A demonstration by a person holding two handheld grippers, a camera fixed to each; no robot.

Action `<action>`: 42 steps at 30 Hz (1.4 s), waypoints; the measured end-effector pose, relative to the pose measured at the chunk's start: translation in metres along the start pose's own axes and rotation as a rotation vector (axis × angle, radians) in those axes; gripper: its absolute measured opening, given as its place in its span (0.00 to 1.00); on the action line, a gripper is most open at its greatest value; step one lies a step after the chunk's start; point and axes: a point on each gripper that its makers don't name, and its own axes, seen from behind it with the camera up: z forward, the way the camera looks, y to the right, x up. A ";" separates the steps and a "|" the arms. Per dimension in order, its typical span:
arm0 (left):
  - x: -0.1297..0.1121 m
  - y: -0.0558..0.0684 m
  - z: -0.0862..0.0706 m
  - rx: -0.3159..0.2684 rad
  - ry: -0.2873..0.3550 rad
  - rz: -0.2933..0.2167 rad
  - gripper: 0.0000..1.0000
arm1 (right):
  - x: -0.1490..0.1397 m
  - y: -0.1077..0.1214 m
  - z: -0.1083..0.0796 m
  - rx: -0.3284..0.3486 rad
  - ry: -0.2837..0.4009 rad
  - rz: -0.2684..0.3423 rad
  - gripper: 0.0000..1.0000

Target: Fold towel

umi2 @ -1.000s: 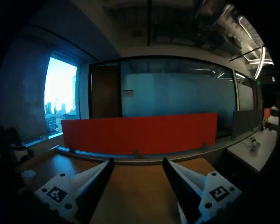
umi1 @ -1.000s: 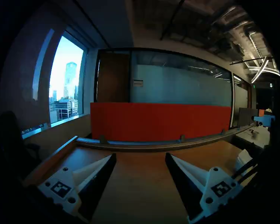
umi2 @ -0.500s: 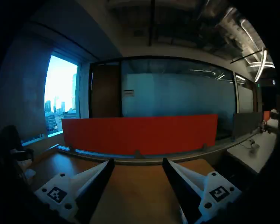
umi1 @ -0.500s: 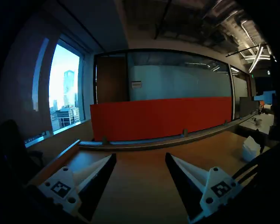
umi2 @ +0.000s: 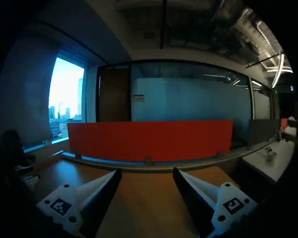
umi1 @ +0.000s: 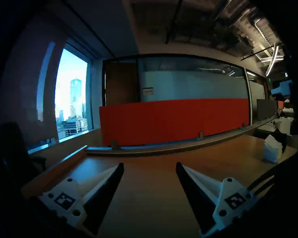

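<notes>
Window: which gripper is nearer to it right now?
Left, probably. The left gripper has the window large and close on its left; for the right gripper it looks smaller, beyond more table.

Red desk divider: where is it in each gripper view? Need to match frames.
Left gripper view: red divider mid-frame, top edge rising slightly to the right.
Right gripper view: red divider mid-frame, level, slightly lower.
Shared landmark: bright window at far left of both.

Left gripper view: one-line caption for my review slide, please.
Open left gripper pointed across a brown wooden desk, facing a red divider panel; a small white object sits far right.
</notes>
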 end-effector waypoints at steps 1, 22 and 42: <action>-0.005 0.000 0.000 -0.002 0.002 -0.006 0.97 | -0.003 -0.001 0.000 -0.001 0.000 -0.001 1.00; -0.079 -0.010 0.001 0.005 0.034 -0.074 0.97 | -0.050 -0.014 0.001 0.001 0.009 -0.009 1.00; -0.091 -0.016 0.000 0.025 0.037 -0.072 0.97 | -0.050 -0.018 -0.002 0.000 0.012 -0.013 0.99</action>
